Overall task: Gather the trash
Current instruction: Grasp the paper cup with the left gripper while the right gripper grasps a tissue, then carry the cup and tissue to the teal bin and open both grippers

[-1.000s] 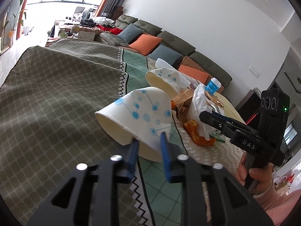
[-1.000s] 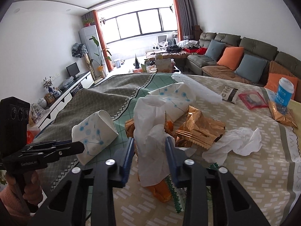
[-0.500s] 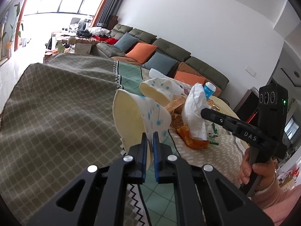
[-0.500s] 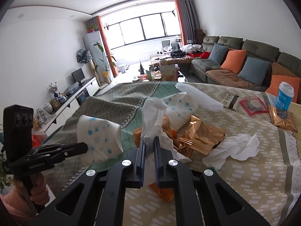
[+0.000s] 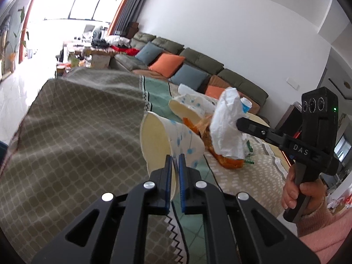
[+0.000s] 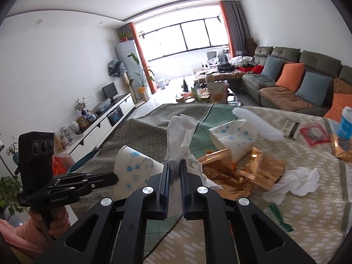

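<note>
White paper with blue dots makes up the paper cup (image 5: 176, 140) pinched at its rim between the blue pads of the left hand-held gripper (image 5: 175, 160), whose jaws are closed on the cup's wall. The cup is tilted on its side, its cream inside facing the left of the left wrist view, and it is lifted clear of the surface (image 5: 72, 132), which is covered by an olive, green and beige patterned cloth.

Landmark for the rest: the crumpled copper foil wrapper (image 6: 237, 169) lying on the cloth. The right hand-held gripper (image 6: 174, 165) is just left of that wrapper in the right wrist view, jaws clamped on a white tissue (image 6: 180, 136) that stands up above the fingertips. A second dotted paper cup (image 6: 233, 136) lies on its side just behind the wrapper, touching it. Another crumpled tissue (image 6: 294, 180) lies just right of the wrapper. Further right of it are a red packet (image 6: 314, 133) and a blue-and-white cup (image 6: 346, 123), well apart from the wrapper. An orange wrapper (image 5: 228, 161) lies under the raised tissue in the left wrist view. A hand in a pink sleeve (image 5: 308, 193) grips the right tool's handle.
</note>
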The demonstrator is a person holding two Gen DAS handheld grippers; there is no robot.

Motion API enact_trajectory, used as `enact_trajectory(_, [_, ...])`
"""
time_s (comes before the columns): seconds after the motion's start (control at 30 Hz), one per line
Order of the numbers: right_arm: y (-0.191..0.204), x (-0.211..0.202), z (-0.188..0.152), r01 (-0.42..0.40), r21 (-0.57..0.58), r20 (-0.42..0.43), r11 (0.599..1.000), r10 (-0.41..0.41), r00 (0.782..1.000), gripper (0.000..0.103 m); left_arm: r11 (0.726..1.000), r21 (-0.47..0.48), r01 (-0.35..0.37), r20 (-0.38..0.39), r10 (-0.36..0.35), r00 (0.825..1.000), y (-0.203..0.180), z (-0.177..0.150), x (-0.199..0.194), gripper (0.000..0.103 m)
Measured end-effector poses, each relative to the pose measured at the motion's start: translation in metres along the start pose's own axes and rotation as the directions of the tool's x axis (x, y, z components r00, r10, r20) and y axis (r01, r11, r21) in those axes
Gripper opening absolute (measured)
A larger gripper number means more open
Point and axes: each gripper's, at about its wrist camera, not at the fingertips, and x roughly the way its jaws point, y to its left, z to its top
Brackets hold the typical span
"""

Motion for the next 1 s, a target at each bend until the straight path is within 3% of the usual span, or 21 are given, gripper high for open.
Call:
enact_trajectory(0.07, [-0.001, 0.01, -0.003, -0.023, 0.012, -0.028, 1.0, 0.023, 0.999, 0.009, 0.999, 0.0, 0.039, -0.023, -0.039, 0.999, 0.001, -0.002, 0.004, 0.016])
enact_trajectory(0.1, [-0.001, 0.015, -0.005, -0.028, 0.015, -0.04, 1.0, 0.028, 0.999, 0.009, 0.999, 0.001, 0.033, -0.024, -0.033, 0.999, 0.001, -0.003, 0.005, 0.025])
enact_trajectory(0.17, [0.0, 0.022, -0.008, -0.041, 0.02, -0.061, 0.999, 0.042, 0.997, 0.009, 0.999, 0.011, 0.038, -0.027, -0.038, 0.999, -0.001, -0.004, 0.008, 0.028])
enact_trajectory(0.23, [0.001, 0.027, -0.01, -0.05, 0.022, -0.074, 0.998, 0.052, 0.996, 0.009, 0.999, 0.009, 0.038, -0.027, -0.038, 0.999, -0.001, -0.003, 0.012, 0.026])
enact_trajectory(0.33, [0.005, 0.03, -0.01, -0.061, 0.018, -0.08, 0.998, 0.062, 0.995, 0.009, 1.0, 0.011, 0.028, -0.025, -0.028, 0.999, -0.001, -0.003, 0.013, 0.01])
enact_trajectory(0.37, [0.007, 0.031, -0.01, -0.065, 0.014, -0.08, 0.998, 0.066, 0.995, 0.009, 1.0, 0.007, 0.028, -0.024, -0.028, 0.999, 0.0, -0.003, 0.013, 0.009])
enact_trajectory(1.0, [0.045, 0.049, 0.007, -0.184, -0.037, -0.083, 0.982, 0.181, 0.98, 0.009, 0.997, -0.07, -0.038, 0.074, 0.043, 0.996, 0.04, -0.012, -0.057, 0.007])
